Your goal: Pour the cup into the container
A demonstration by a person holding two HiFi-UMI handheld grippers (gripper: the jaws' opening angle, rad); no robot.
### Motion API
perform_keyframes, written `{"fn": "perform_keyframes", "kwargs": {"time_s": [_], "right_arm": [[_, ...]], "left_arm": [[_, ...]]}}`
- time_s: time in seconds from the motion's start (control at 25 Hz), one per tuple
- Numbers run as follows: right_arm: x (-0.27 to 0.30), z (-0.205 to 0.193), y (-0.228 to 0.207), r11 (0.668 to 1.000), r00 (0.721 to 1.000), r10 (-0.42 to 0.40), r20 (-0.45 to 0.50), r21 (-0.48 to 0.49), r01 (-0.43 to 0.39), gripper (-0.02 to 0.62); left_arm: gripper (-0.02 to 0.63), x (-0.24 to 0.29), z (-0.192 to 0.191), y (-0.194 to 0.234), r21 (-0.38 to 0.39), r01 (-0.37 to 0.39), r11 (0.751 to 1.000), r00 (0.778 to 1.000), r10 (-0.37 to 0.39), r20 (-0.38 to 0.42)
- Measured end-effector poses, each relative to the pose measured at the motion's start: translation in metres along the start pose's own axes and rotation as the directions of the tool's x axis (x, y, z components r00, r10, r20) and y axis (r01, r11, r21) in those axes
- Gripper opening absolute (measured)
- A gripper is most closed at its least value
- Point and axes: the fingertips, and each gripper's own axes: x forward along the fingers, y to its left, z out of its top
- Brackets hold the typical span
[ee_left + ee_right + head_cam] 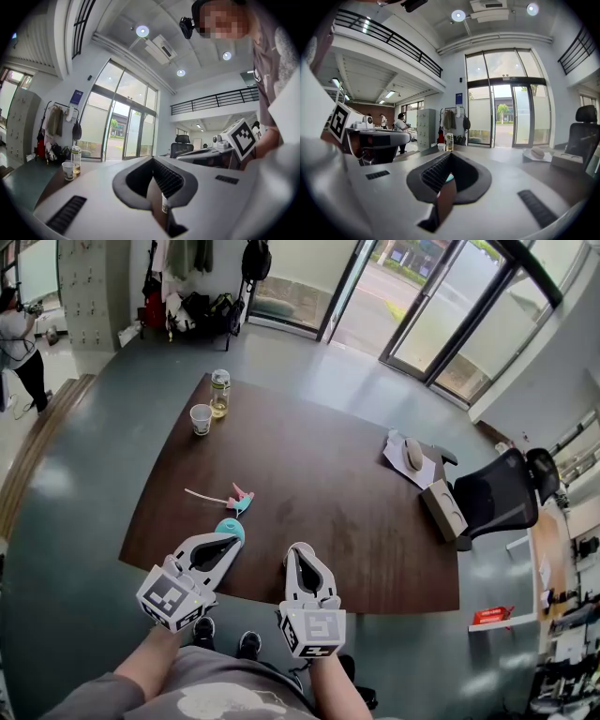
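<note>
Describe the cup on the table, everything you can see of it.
The cup is small and white and looks like paper, with faint markings on its side that are too small to read. It stands upright, mouth open and no lid, near the far left corner of the dark wooden table. It rests on the tabletop just left of a clear bottle holding yellowish liquid. They sit very close, but I cannot tell whether they touch. Its contents cannot be made out. Nothing grips it.

Bright daylight through the glass doors point(441, 306); sharp frames, fisheye-bent, dark-vignetted edges
</note>
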Motion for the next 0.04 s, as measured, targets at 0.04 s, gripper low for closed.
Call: {"fn": "perform_keyframes", "kwargs": {"time_s": [0.04], "right_arm": [[-0.0005,-0.0002,0.0011,1.0,1.0,-0.001,-0.001,0.0,0.001,-0.013]], "left_arm": [[0.006,-0.0012,-0.0007,-0.0002,-0.003,0.0,1.0,1.0,0.0,-0.002]]}}
